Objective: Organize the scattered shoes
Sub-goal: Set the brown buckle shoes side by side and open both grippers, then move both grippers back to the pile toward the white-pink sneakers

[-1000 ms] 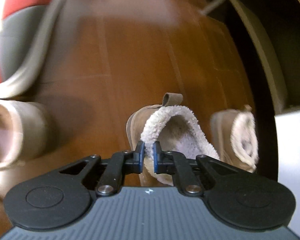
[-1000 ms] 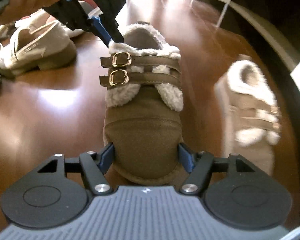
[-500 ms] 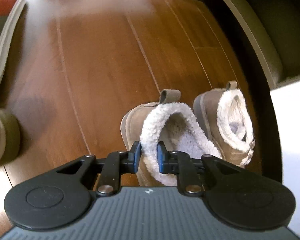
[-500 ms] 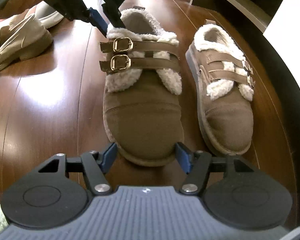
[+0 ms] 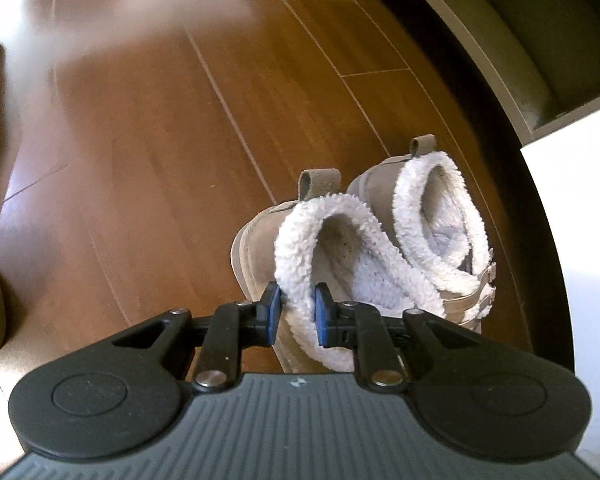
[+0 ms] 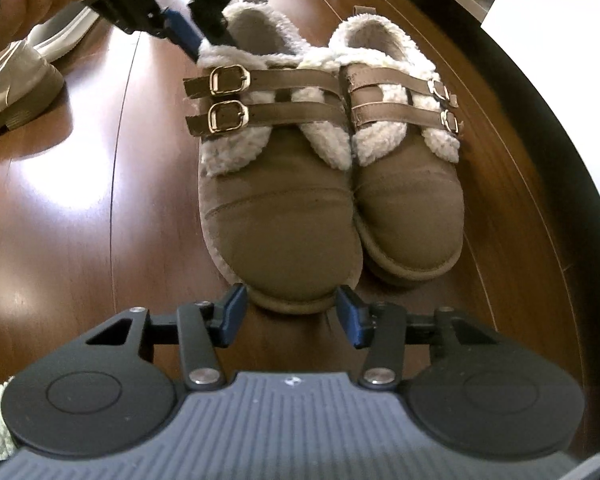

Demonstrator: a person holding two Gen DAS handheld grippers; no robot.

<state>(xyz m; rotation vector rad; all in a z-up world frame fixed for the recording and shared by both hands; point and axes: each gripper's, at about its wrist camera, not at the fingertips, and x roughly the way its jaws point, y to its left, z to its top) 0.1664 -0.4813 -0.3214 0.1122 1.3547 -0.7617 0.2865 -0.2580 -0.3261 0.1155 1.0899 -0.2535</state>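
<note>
Two brown fleece-lined shoes with buckle straps stand side by side on the wood floor. In the right wrist view the near shoe (image 6: pixel 280 220) is on the left and its mate (image 6: pixel 408 208) touches it on the right. My left gripper (image 5: pixel 296 316) straddles the fleece collar of the near shoe (image 5: pixel 320 248), its pads slightly apart from the fleece; it also shows in the right wrist view (image 6: pixel 196 36). The mate (image 5: pixel 432 220) stands just beyond. My right gripper (image 6: pixel 290 314) is open, its fingers on either side of the near shoe's toe, not squeezing it.
A beige loafer (image 6: pixel 12 92) and a white-soled shoe (image 6: pixel 64 36) lie at the left on the floor. A dark shelf unit (image 5: pixel 520 40) and a white panel (image 5: pixel 580 208) stand at the right, close to the pair.
The near shoe has been moved right until it sits against its mate. My left gripper's pads have widened on the collar. My right gripper has drawn back from the toe.
</note>
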